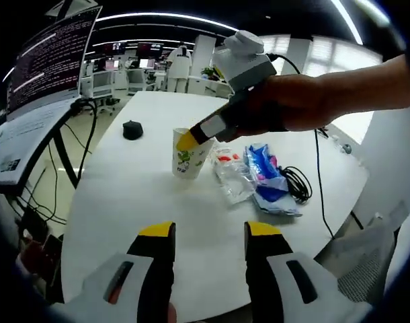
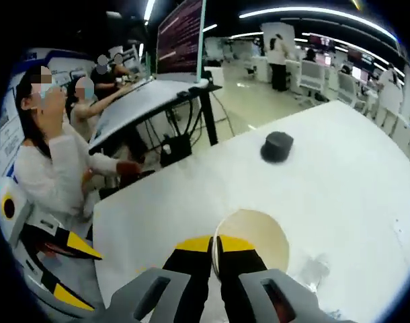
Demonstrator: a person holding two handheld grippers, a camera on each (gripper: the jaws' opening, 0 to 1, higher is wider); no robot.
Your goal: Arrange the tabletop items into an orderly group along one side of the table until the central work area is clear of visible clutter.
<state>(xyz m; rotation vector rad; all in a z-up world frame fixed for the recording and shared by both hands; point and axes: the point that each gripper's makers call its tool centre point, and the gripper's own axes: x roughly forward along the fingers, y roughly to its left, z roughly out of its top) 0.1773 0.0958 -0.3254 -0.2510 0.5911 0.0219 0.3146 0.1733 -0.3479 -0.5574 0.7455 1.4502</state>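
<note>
The white table (image 1: 158, 202) is the largest thing and everything else is placed on it. Near its middle stands a paper cup (image 1: 189, 156), white with a small green print on its wall; in the right gripper view the cup (image 2: 255, 237) is seen from above and its inside looks pale and empty, with nothing in it that I can make out. The right gripper (image 1: 189, 138), held by a person's hand (image 1: 279, 108), pinches the rim of this cup: in the right gripper view its two yellow-tipped jaws (image 2: 216, 252) stand almost together with the cup wall between them, one jaw inside and one outside. Just beside the cup, on the side away from the monitor, lies a clear crumpled plastic bag (image 1: 233, 176) with something red inside, and touching it is a blue and white packet (image 1: 267, 176). A black cable (image 1: 300, 183) lies in loops next to the packet. Beyond the cup, well apart from it, sits a small dark round object (image 1: 132, 130), also seen in the right gripper view (image 2: 277, 146). The left gripper (image 1: 208, 235) hovers over the bare near part of the table, its jaws spread apart and holding nothing.
</note>
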